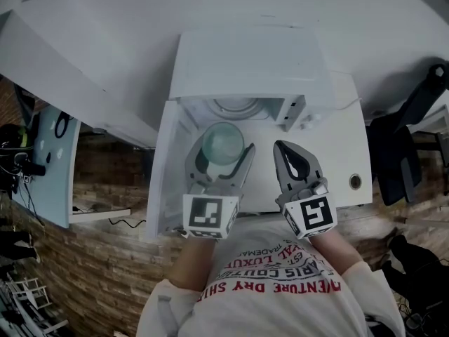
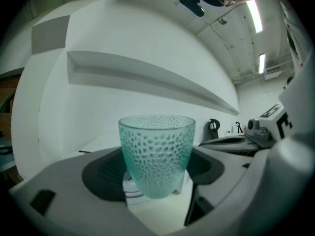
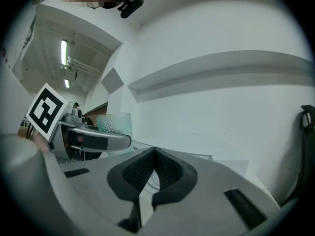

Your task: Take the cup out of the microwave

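Left gripper (image 1: 222, 153): I am holding the cup (image 2: 156, 154) in wide jaws, seemingly clear of the microwave (image 1: 245, 58); right gripper (image 1: 282, 146) closed, empty; set-down remaining.

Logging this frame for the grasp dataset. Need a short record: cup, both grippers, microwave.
cup: teal dimpled glass, upright, looks empty
left gripper: jaws closed on the cup's sides
right gripper: jaws together, nothing between them, beside the left gripper
microwave: white, door swung open to the left in the head view
cup location: held in the air in front of the open microwave; the left gripper view shows room wall behind it, not the cavity
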`<control>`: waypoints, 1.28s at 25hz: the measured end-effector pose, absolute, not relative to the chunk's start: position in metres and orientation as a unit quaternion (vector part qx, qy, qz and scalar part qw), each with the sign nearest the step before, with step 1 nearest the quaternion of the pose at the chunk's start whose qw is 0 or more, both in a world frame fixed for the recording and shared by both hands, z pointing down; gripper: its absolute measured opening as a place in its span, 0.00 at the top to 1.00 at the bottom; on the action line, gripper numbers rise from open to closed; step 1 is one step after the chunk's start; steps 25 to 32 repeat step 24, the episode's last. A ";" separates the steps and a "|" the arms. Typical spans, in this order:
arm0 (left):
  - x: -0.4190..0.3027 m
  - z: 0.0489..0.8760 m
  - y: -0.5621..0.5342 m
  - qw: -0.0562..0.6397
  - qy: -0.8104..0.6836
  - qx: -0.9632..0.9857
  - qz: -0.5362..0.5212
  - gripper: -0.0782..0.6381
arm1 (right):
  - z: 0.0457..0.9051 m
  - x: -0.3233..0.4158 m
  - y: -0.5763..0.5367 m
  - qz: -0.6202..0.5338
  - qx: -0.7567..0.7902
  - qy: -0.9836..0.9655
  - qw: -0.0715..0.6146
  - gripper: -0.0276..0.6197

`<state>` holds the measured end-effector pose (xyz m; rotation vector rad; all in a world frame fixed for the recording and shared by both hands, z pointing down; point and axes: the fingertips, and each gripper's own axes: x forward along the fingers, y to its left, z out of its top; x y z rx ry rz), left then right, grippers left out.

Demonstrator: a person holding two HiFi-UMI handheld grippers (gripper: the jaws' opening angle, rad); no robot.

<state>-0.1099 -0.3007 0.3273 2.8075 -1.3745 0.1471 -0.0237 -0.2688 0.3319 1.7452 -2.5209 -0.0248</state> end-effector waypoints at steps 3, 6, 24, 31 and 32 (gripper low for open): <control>-0.108 0.329 -0.304 0.005 -0.440 0.896 0.050 0.38 | 0.337 -0.023 -0.271 0.004 0.567 -0.823 0.040 0.95; -0.107 0.331 -0.306 0.002 -0.441 0.896 0.052 0.38 | 0.347 -0.019 -0.275 0.031 0.572 -0.819 0.043 0.95; -0.110 0.351 -0.323 0.031 -0.443 0.894 0.063 0.38 | 0.368 -0.020 -0.292 0.074 0.571 -0.816 0.048 0.95; -0.110 0.351 -0.323 0.031 -0.443 0.894 0.063 0.38 | 0.368 -0.020 -0.292 0.074 0.571 -0.816 0.048 0.95; -0.110 0.351 -0.323 0.031 -0.443 0.894 0.063 0.38 | 0.368 -0.020 -0.292 0.074 0.571 -0.816 0.048 0.95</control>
